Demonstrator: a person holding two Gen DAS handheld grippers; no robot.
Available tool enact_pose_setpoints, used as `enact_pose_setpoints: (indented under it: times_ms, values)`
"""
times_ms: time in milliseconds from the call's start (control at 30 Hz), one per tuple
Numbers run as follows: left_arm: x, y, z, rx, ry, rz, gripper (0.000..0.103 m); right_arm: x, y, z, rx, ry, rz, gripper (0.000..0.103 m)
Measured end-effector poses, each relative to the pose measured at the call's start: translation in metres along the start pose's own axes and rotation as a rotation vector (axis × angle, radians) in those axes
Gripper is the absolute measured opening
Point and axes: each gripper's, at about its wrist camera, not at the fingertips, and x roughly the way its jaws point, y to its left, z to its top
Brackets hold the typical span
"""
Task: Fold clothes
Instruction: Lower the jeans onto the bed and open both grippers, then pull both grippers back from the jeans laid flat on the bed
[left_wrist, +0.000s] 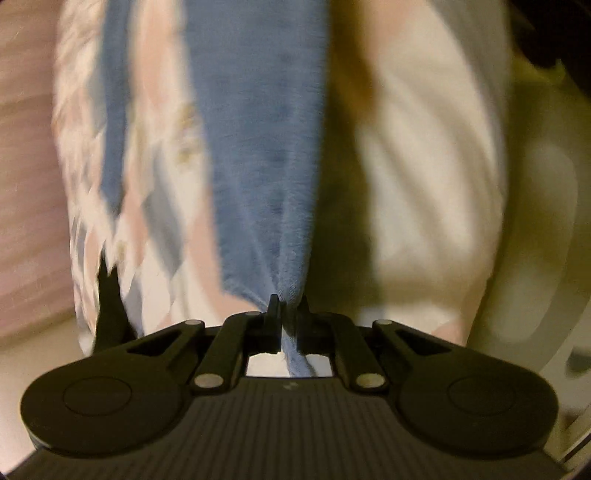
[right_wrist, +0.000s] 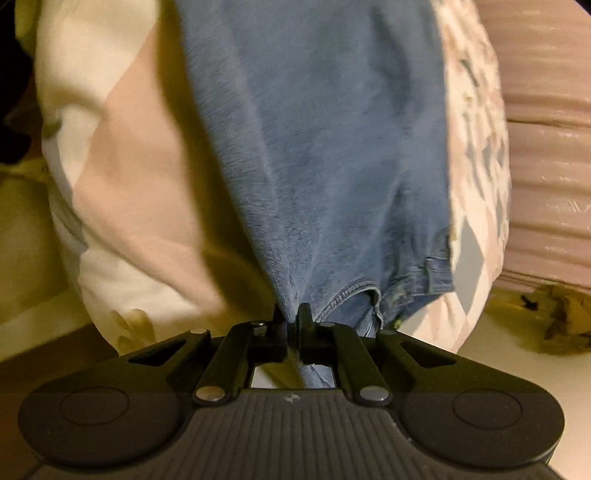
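Blue denim jeans (left_wrist: 258, 147) hang pinched in the left tool (left_wrist: 287, 301), its jaws clamped tight on a bunched fold above a pink-and-white patterned bedcover (left_wrist: 424, 166). Further along, the right tool (right_wrist: 290, 310) likewise grips the same jeans near a stitched seam (right_wrist: 347, 295).

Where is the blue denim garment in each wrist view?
Left wrist: the blue denim garment fills the centre, pinched by the left gripper.
Right wrist: it fills the centre, pinched by the right gripper.
Shared landmark: patterned pastel bedding behind it.
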Motion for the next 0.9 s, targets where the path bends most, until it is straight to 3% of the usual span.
enact_pose_setpoints:
  times_ms: [67, 133, 200, 300, 367, 400, 467, 500, 567, 667, 733, 800, 900]
  values:
    - [0.017, -0.011, 0.012, 0.019, 0.024, -0.011, 0.010, 0.008, 0.004, 0.009, -0.023, 0.022, 0.001, 0.012]
    - [0.030, -0.014, 0.022, -0.006, 0.062, -0.017, 0.011, 0.005, 0.004, 0.020, 0.001, -0.014, 0.018, 0.020]
    - [0.036, -0.017, 0.027, -0.008, 0.075, -0.041, 0.008, -0.001, 0.007, 0.030, 0.007, -0.035, 0.054, 0.042]
    - [0.037, -0.023, 0.023, 0.053, 0.093, -0.038, 0.008, -0.007, 0.006, 0.041, 0.044, -0.004, 0.128, 0.042]
    - [0.037, -0.014, 0.012, -0.017, 0.164, -0.070, 0.015, -0.006, -0.008, 0.039, 0.131, 0.049, 0.168, 0.049]
    - [0.039, -0.007, 0.003, -0.062, 0.228, -0.094, 0.027, -0.005, -0.017, 0.036, 0.191, 0.080, 0.193, 0.057]
    - [0.037, 0.010, -0.017, -0.189, 0.354, -0.126, 0.034, -0.005, -0.040, 0.024, 0.343, 0.140, 0.235, 0.062]
    - [0.033, 0.021, -0.025, -0.279, 0.390, -0.127, 0.033, -0.006, -0.054, 0.017, 0.439, 0.159, 0.247, 0.062]
    - [0.017, 0.057, -0.037, -0.569, 0.451, -0.142, 0.033, -0.010, -0.083, 0.005, 0.644, 0.171, 0.270, 0.063]
    - [-0.014, 0.113, -0.045, -1.070, 0.448, -0.204, 0.037, -0.022, -0.126, -0.011, 1.028, 0.111, 0.338, 0.076]
    - [-0.039, 0.146, -0.040, -1.404, 0.345, -0.291, 0.040, -0.023, -0.151, -0.010, 1.236, 0.056, 0.401, 0.079]
    - [-0.066, 0.168, -0.023, -1.639, 0.202, -0.378, 0.040, -0.020, -0.169, -0.001, 1.361, 0.012, 0.469, 0.082]
    - [-0.096, 0.201, 0.020, -1.758, 0.045, -0.435, 0.041, -0.023, -0.190, 0.014, 1.454, -0.058, 0.554, 0.082]
